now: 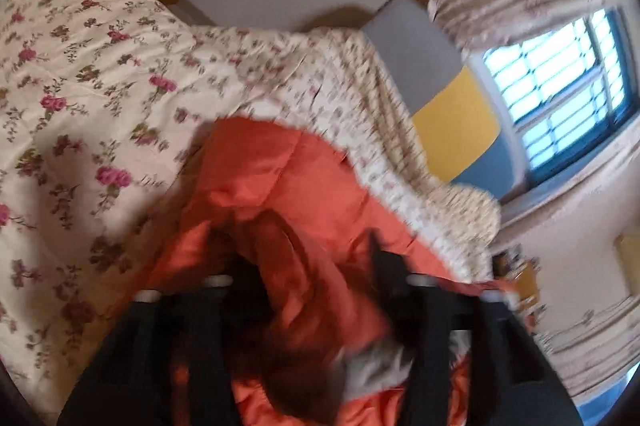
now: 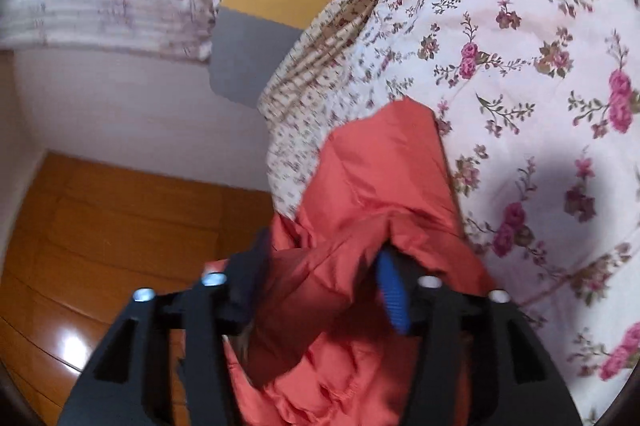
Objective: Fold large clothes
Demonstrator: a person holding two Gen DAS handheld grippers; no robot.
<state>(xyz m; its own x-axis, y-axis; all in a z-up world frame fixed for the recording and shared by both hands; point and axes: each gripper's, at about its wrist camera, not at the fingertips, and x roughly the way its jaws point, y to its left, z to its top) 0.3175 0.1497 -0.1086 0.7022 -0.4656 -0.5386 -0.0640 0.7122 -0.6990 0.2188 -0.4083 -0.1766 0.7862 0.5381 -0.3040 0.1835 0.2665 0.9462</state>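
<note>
An orange padded jacket (image 1: 280, 170) lies on a floral quilt (image 1: 80, 86) that covers a bed. My left gripper (image 1: 312, 258) stands over its near end with the jaws wide apart. Loose, bunched orange cloth sits between the black fingers (image 1: 380, 262), and the picture is blurred. In the right wrist view the same jacket (image 2: 380, 166) runs from the quilt (image 2: 520, 26) down between the jaws of my right gripper (image 2: 324, 262). That gripper is open too: the blue ribbed pad (image 2: 394, 294) on one finger shows bare, and the cloth hangs slack past it.
The bed's edge drops to a glossy wooden floor (image 2: 100, 226) beside a white wall. A headboard panel in grey, yellow and blue (image 1: 432, 66) stands at the bed's end, with a window (image 1: 560, 78) and a floral curtain behind it.
</note>
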